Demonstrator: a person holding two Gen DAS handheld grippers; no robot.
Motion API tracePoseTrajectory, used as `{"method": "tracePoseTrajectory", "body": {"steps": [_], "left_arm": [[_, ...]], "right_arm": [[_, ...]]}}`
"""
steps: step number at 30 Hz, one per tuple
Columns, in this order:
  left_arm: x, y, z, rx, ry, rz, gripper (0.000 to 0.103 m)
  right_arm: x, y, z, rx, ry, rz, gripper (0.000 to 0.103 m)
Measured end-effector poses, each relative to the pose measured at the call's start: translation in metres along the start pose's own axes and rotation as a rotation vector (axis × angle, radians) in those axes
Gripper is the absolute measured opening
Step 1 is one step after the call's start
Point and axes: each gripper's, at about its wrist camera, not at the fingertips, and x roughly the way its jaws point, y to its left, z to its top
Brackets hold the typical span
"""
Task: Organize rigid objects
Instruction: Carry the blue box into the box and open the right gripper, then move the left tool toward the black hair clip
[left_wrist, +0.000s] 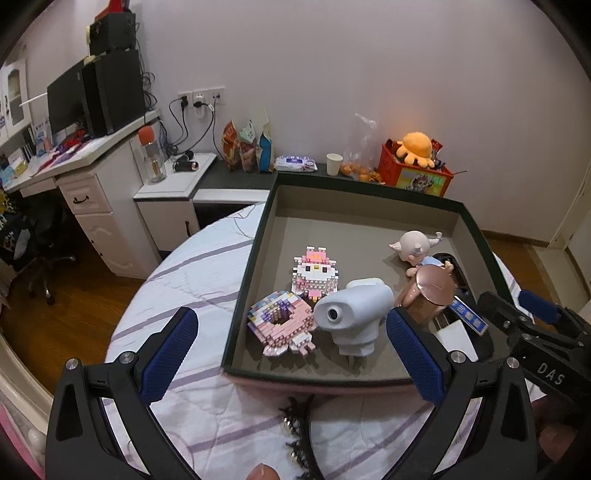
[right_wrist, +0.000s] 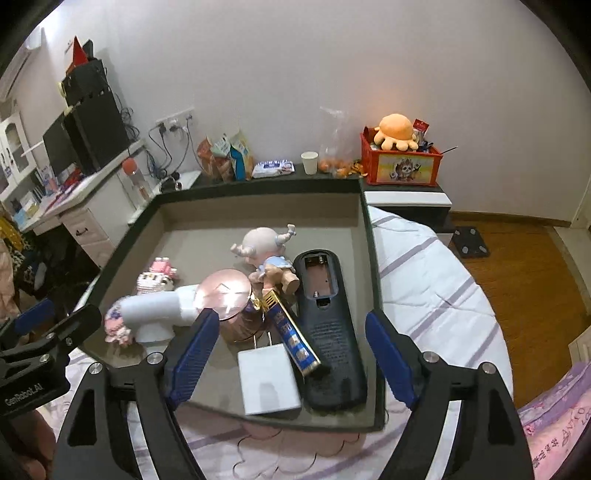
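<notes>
Remote control (right_wrist: 328, 325) lies face-down in the tray (right_wrist: 258, 210), long axis running away from the camera, directly ahead of the right gripper (right_wrist: 293, 360), whose jaws stand released and empty, while the left gripper (left_wrist: 291, 350), also spread, stands farther off.

You see a dark green box (left_wrist: 251, 258) with a grey-brown inside, on a white quilt (left_wrist: 199, 273) striped lilac. In it: a pink-and-white brick figure (left_wrist: 314, 273), a pastel pink, purple and white brick doughnut (left_wrist: 280, 321), a white camera (left_wrist: 354, 310), a shiny rose-copper tin (right_wrist: 231, 295), a navy remote (right_wrist: 328, 332), a white adapter (right_wrist: 267, 384), a blue-and-gold tube (right_wrist: 291, 336). Both grippers' pads (right_wrist: 192, 354) are blue
</notes>
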Motion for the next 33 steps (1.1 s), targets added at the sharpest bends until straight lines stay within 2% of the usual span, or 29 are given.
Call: {"method": "tracePoseTrajectory", "body": {"steps": [7,8,9,24,33], "left_arm": [[-0.031,0.001,-0.014,0.01,-0.021,0.005,0.103],[-0.036,0.001,-0.017,0.012,-0.022,0.004,0.103],[-0.04,0.001,-0.02,0.014,-0.024,0.004,0.103],[-0.073,-0.001,-0.08,0.031,0.036,0.029,0.103],[-0.084,0.001,-0.095,0.029,0.046,0.032,0.103]], "right_arm": [[-0.034,-0.003,-0.016,0.013,-0.035,-0.009,0.09],[-0.036,-0.004,-0.017,0.016,-0.034,-0.009,0.093],[-0.042,-0.005,-0.022,0.022,-0.032,-0.009,0.103],[-0.081,-0.014,-0.081,0.058,-0.003,0.003,0.103],[-0.092,-0.01,-0.094,0.047,-0.001,0.014,0.103]]}}
